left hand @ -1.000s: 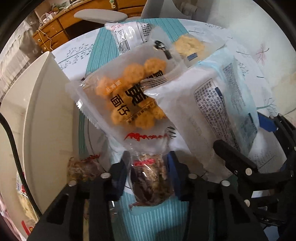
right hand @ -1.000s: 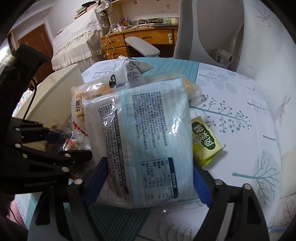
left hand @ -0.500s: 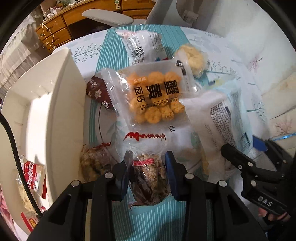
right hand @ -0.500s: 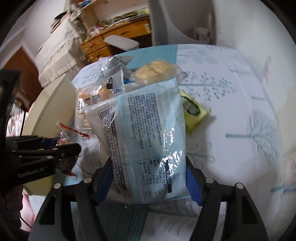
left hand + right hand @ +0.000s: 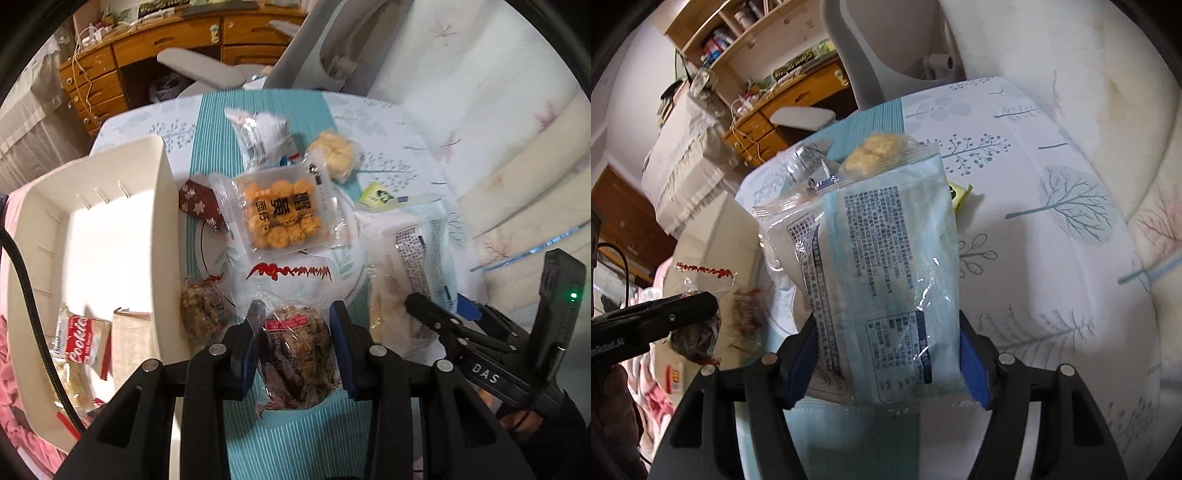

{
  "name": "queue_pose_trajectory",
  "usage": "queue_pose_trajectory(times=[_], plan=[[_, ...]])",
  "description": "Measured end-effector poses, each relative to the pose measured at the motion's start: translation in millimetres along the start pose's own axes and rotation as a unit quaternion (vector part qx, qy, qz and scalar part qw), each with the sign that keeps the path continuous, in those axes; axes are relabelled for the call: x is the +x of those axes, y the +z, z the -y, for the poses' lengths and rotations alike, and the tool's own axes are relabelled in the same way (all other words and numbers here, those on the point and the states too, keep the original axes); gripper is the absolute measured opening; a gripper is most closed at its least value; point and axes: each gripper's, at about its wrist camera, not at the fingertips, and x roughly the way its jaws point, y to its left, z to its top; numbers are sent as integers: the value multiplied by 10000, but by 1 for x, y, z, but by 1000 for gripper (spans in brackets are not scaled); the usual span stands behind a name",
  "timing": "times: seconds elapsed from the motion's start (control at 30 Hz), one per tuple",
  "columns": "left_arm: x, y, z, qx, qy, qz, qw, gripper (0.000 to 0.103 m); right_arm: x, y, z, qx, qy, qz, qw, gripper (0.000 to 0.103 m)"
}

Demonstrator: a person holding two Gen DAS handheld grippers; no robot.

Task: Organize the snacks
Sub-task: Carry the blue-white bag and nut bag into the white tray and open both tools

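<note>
My left gripper (image 5: 295, 325) is shut on a clear packet of brown oat snack (image 5: 297, 354), held above the teal table runner beside the white storage bin (image 5: 162, 229). My right gripper (image 5: 886, 350) is shut on a large pale blue snack bag (image 5: 886, 266), lifted off the table; it also shows in the left wrist view (image 5: 417, 258). On the table lie an orange biscuit packet (image 5: 282, 214), a second brown oat packet (image 5: 201, 310), a dark red wrapped snack (image 5: 201, 203), a white packet (image 5: 262, 136), a pale cookie packet (image 5: 334, 155) and a green packet (image 5: 380, 195).
The bin holds a red Cookies packet (image 5: 79, 339) and other snacks at its near end. A round plate (image 5: 210, 251) lies under the packets. A grey chair (image 5: 314, 55) and a wooden desk (image 5: 147, 55) stand beyond the table. A cable (image 5: 33, 314) crosses the bin.
Both grippers have risen and pulled back with their packets. The table and the remaining packets look smaller and farther. The blue bag has lifted clear of the orange biscuit packet.
</note>
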Motion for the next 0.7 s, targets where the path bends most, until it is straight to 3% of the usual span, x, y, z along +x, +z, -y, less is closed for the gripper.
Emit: queue_pose_trajectory(times=[0.43, 0.7], plan=[[-94, -28, -33, 263, -524, 577, 9966, 34, -54, -16, -63, 201, 230, 633, 9975, 68], [-137, -53, -79, 116, -484, 891, 9948, 35, -67, -33, -116, 41, 500, 802, 9955, 68]])
